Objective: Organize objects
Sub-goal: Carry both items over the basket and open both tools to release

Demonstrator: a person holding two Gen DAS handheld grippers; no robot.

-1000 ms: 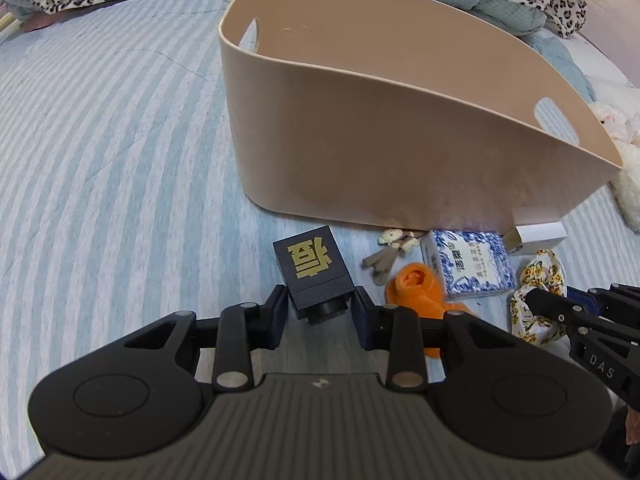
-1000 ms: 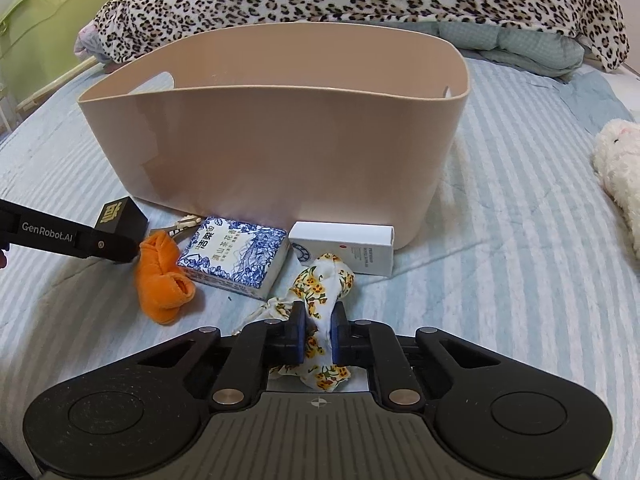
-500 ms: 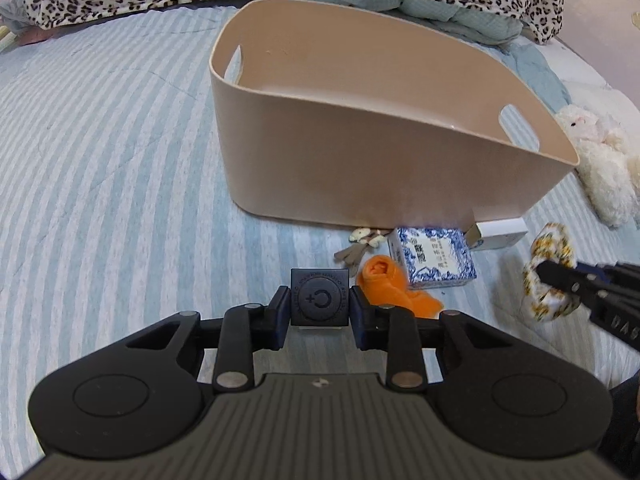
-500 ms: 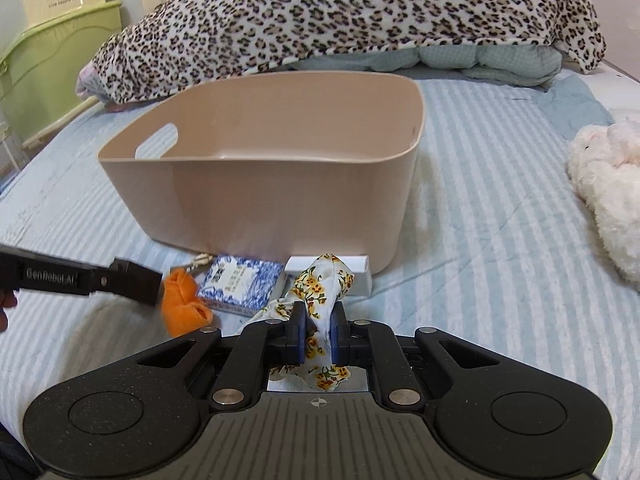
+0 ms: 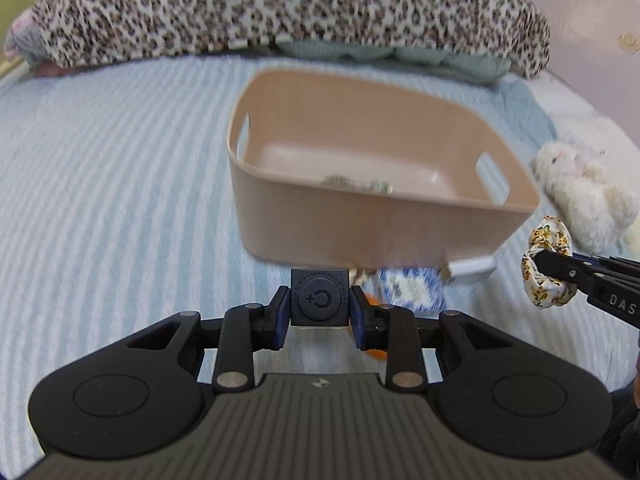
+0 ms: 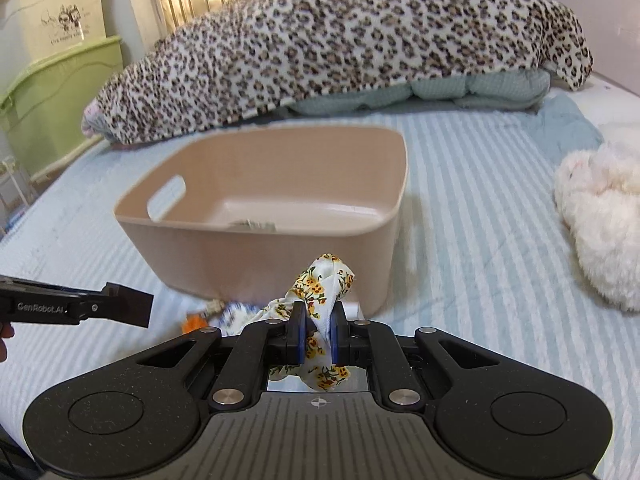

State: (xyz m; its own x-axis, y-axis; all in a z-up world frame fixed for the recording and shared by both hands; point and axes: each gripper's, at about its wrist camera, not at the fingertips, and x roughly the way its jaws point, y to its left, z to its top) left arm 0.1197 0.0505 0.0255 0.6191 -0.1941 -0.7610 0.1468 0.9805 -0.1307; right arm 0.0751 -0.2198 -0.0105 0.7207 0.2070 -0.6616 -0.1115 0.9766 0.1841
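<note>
Beige basket (image 5: pixel 384 216) sits mid-frame on your striped bedsheet (image 5: pixel 120 184), something small and greenish inside.
Your left gripper (image 5: pixel 319 307) clamps a black cube (image 5: pixel 319 297); your right gripper (image 6: pixel 318 330) pinches a floral scrunchie (image 6: pixel 324 280).

Matte black left gripper (image 5: pixel 319 306) with ribbed grey-black housing, round side discs, silver pivot screws, dark blue fingers (image 5: pixel 279 312), right gripper (image 6: pixel 319 330) alike, white "GenRobot.AI" lettering

- Small black cube with a round embossed face (image 5: pixel 319 297): gripped, held above striped bedding.
- Yellow-flowered white fabric scrunchie (image 6: pixel 325 280): pinched, lifted.
- Beige plastic handled bin (image 6: pixel 280 240): upright, farther back.
</note>
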